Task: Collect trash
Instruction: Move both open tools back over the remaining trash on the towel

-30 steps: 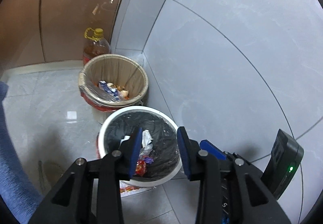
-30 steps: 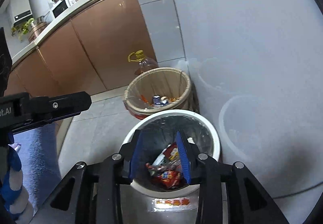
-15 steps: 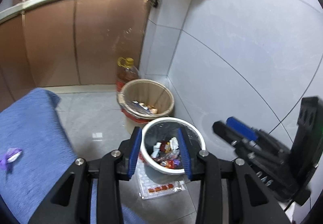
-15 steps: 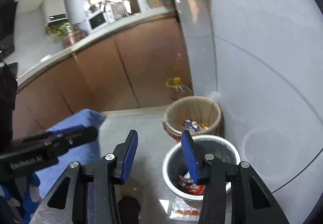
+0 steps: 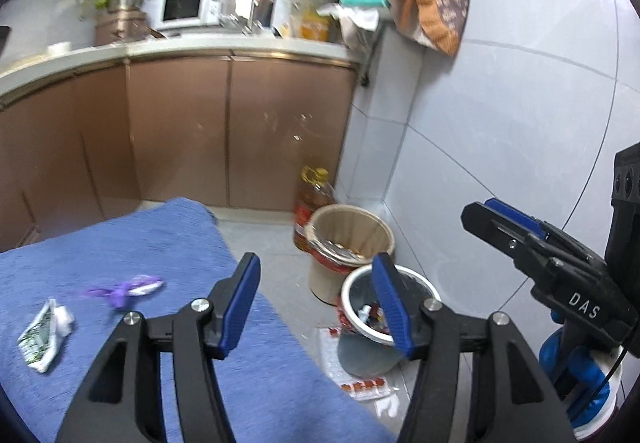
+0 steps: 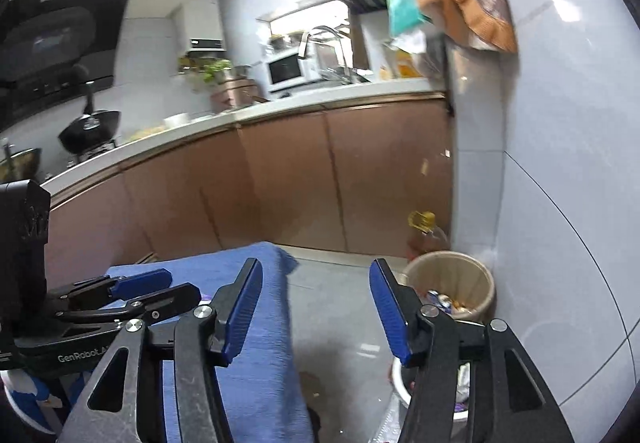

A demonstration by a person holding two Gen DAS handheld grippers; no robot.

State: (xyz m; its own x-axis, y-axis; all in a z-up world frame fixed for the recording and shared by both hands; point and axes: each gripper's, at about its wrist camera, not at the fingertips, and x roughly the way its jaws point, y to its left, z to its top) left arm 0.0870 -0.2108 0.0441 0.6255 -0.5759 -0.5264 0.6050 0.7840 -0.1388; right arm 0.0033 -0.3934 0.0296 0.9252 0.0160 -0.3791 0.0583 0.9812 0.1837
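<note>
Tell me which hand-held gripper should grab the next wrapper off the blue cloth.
Left. The left hand-held gripper, jaws opening and empty, faces the purple wrapper and green-white wrapper on the blue cloth; the right view shows neither.

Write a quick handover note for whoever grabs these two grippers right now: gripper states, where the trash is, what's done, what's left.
Left gripper: jaws opening, nothing between them.
Right gripper: jaws opening, also empty.
White bin on the floor by the wall holds wrappers; beige bin is behind it, beside an oil bottle.
Left to do: purple wrapper and green-and-white wrapper lie on the blue cloth; a clear packet lies on the floor by the white bin.
</note>
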